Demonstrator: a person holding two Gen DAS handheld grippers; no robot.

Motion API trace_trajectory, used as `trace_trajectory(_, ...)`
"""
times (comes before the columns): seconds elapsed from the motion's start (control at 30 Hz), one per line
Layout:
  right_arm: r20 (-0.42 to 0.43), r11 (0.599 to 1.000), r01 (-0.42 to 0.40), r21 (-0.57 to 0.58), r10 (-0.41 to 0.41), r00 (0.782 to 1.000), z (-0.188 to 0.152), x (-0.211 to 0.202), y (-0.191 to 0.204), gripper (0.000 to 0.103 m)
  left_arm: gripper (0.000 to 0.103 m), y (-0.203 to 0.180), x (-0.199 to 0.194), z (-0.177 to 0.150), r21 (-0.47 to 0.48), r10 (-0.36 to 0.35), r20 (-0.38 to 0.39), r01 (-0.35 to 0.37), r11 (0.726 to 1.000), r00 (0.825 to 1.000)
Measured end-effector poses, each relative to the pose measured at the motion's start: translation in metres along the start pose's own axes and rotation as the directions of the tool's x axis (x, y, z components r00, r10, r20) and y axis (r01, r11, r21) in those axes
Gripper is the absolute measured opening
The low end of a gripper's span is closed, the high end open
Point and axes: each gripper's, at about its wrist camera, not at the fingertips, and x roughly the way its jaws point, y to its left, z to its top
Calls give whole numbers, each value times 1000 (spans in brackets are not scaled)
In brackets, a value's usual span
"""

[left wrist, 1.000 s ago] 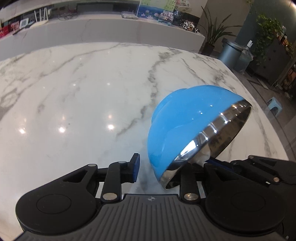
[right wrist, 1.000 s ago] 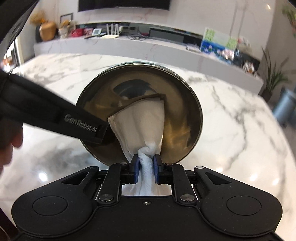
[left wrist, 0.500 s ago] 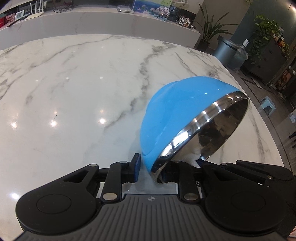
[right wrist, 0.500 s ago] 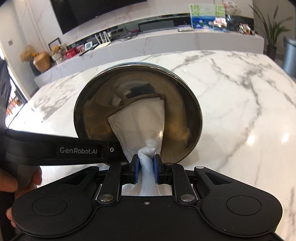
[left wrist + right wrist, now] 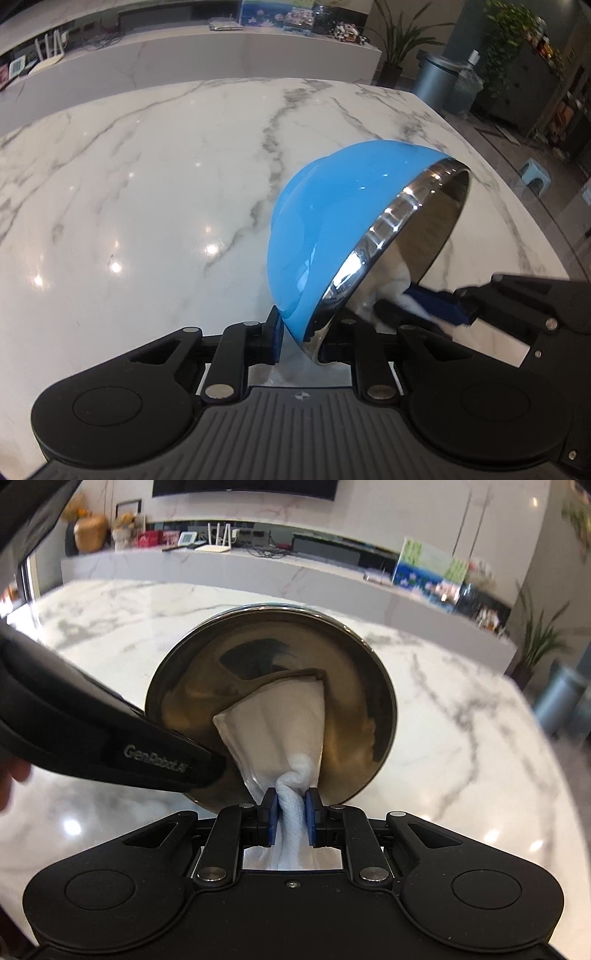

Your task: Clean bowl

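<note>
Your left gripper (image 5: 298, 341) clamps the bowl (image 5: 332, 221) rim, tilting its opening so your right gripper (image 5: 291, 821), pinching the cloth (image 5: 280, 720), reaches inside.

Left gripper (image 5: 299, 341): matte black plastic, ribbed grey deck, silver rivets, blue finger pads (image 5: 275, 338). Right gripper (image 5: 291, 821): same black body, round bosses, blue pads. "GenRobot.AI" lettering on left gripper's side.
</note>
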Motion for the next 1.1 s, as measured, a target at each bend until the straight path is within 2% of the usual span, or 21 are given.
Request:
trace_trajectory(0.13, 4, 1000, 13, -17, -13, 1000, -3, 1, 1, 13, 16, 2, 0, -1, -9, 1, 8, -1, 1000, 1000)
trace_trajectory(0.2, 1, 1000, 6, 4, -6, 1000, -3, 2, -1, 13, 20, 5, 0, -2, -36, -5, 17, 6, 999, 1000)
trace_trajectory(0.27, -6, 998, -14, 54, 14, 1000, -2, 3, -8, 13, 24, 8, 2, -3, -70, -19, 19, 21, 997, 1000)
trace_trajectory(0.4, -15, 984, -71, 163, 75, 997, -2, 5, -21, 13, 25, 11, 4, -3, -97, -45, 20, 47, 994, 999)
trace_trajectory(0.53, -15, 956, -131, 263, 140, 990, -3, 6, -33, 13, 25, 7, 7, -4, -91, -46, 20, 47, 995, 999)
trace_trajectory(0.67, -6, 911, -206, 357, 223, 975, -4, 8, -42, 13, 25, 8, 9, -4, -105, -43, 17, 45, 993, 999)
trace_trajectory(0.73, -2, 893, -226, 388, 246, 969, -4, 8, -45, 13, 21, 10, 8, -3, -111, -48, 16, 49, 993, 999)
trace_trajectory(0.8, -2, 895, -226, 385, 246, 969, -3, 9, -45, 13, 17, 10, 9, -3, -111, -58, 10, 59, 992, 998)
trace_trajectory(0.87, -6, 914, -214, 345, 230, 973, 0, 8, -40, 13, 17, 9, 9, -2, -102, -54, 7, 55, 993, 999)
trace_trajectory(1.0, -15, 958, -170, 232, 178, 984, 3, 6, -26, 13, 17, 7, 8, -1, -78, -49, -1, 49, 996, 999)
trace_trajectory(1.1, -16, 987, -102, 128, 105, 994, 3, 5, -15, 12, 17, 5, 7, 0, -56, -47, -5, 47, 997, 999)
